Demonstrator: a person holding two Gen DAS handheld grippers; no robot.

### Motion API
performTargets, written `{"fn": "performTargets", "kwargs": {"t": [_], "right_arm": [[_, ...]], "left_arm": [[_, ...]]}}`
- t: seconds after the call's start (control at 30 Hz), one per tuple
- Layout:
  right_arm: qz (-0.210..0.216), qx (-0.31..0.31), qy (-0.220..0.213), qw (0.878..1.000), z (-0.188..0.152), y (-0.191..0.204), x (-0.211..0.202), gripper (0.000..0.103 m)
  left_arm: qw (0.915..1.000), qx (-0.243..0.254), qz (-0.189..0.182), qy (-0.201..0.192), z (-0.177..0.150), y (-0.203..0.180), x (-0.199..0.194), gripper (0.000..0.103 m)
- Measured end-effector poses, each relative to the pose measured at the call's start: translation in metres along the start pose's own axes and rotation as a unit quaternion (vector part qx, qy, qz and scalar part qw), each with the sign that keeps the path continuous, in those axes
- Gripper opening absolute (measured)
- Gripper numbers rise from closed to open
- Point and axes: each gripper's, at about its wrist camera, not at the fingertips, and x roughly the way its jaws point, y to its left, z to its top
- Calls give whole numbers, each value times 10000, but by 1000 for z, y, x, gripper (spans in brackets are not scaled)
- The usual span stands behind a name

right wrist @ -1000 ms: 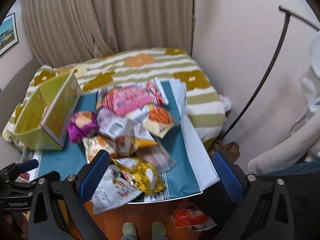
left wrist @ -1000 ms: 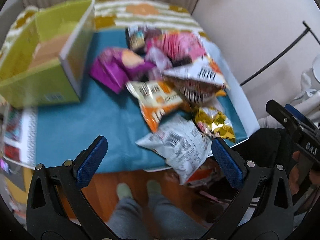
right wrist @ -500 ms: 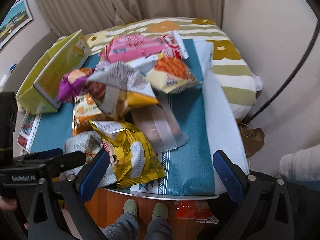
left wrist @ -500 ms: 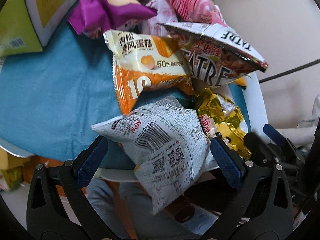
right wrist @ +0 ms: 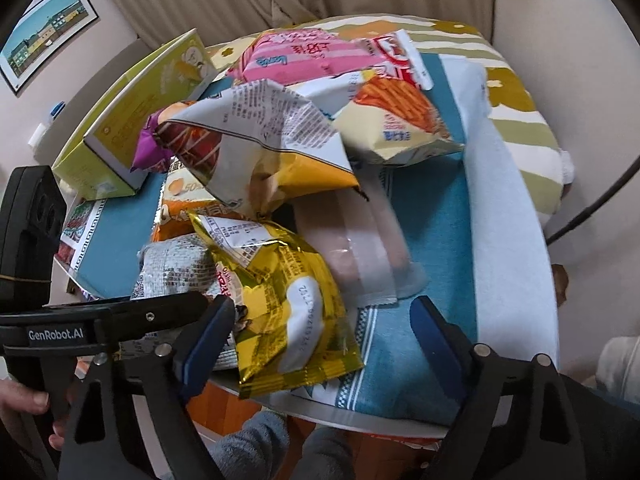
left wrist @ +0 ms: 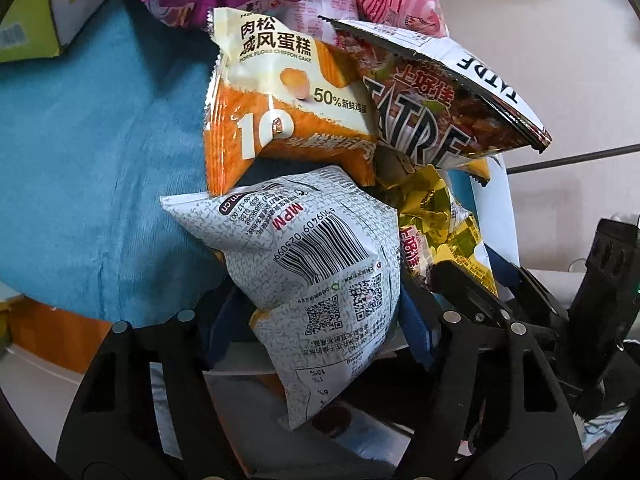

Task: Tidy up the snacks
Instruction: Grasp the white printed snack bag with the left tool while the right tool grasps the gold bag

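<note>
The step in hand looks like the first pick from the snack pile: the left tool point(left wrist: 316, 320) has its blue pads narrowed around the near end of a grey-speckled white snack bag point(left wrist: 316, 256), apparently pinching it, though actual contact is partly hidden behind the bag. That bag lies at the near edge of the bench point(left wrist: 80, 168), barcode and QR codes facing up, puffy and crinkled, its near end hanging past the edge. Just beyond it sits an orange pork floss chiffon cake pack point(left wrist: 280, 92), overlapping its far edge. The right tool point(right wrist: 320, 332) is spread wide, straddling a gold foil snack bag point(right wrist: 280, 304) without gripping it. Next, I judge, the grey bag should be lifted clear and carried to the yellow-green box point(right wrist: 132, 120) at far left, minding the cake pack resting on it
</note>
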Motion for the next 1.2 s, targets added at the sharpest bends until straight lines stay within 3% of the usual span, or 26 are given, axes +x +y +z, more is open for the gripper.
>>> {"fn": "performTargets", "kwargs": {"t": [0.2,0.27,0.63,0.87,1.2], "right_arm": [[338,55,141,9993,3,0,10,75],[450,65,191,9988,3,-1,12,72],[747,16,382,9965,5,13,25,57],[708,-85,179,9973,5,22,13,44],[773,-132,-57,9969,7,29,-25,40]], "left_arm": [[10000,-20,-77,19,4,-7,-25,58],[10000,-4,5,0,-1,-19,-30,58],[9998,-191,-76,-42,-1,3,-62,57],[9998,-123,-107,-97,-3,8,-78,57],[9991,-37,-164,-387,-9,12,-136,57]]}}
